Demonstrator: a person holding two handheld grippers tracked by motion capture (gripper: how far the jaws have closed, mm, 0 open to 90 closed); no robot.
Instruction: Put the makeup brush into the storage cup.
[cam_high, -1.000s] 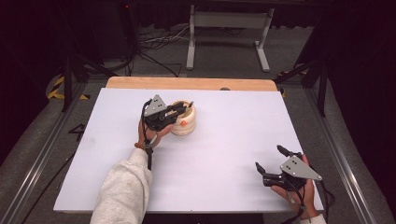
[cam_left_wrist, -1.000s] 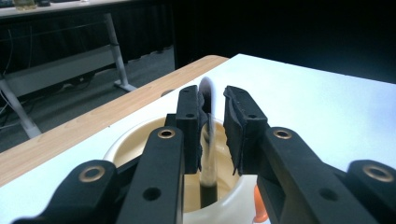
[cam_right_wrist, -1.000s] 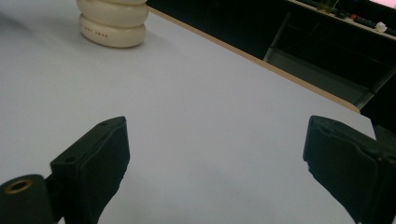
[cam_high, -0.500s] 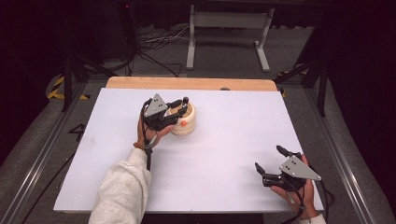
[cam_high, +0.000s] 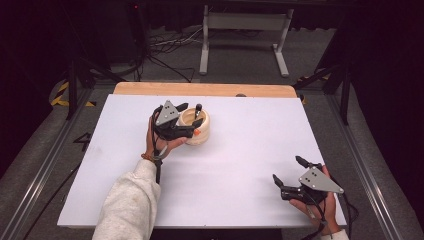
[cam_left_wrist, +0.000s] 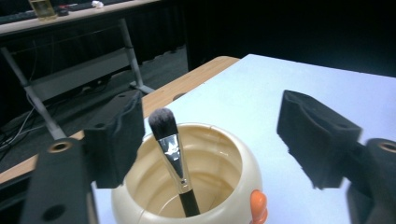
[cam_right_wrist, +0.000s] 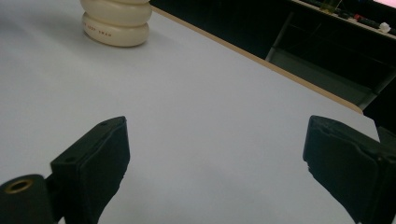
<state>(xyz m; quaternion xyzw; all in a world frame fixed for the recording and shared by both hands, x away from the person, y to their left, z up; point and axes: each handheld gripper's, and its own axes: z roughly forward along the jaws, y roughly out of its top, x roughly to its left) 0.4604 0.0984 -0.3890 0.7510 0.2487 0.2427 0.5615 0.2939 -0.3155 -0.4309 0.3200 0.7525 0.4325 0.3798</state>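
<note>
Black-bristled brush upright in cream pot, perhaps leaning, left claw just opening, unclamped

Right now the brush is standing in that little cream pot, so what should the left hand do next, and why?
Probably lift the left gripper straight up and away. Its jaws have just been opening and now stand apart, clear of the makeup brush, which leans on its own inside the cream pot. A sideways pull might knock the brush or tip the pot.

A brush stands in the pot on the table.
</note>
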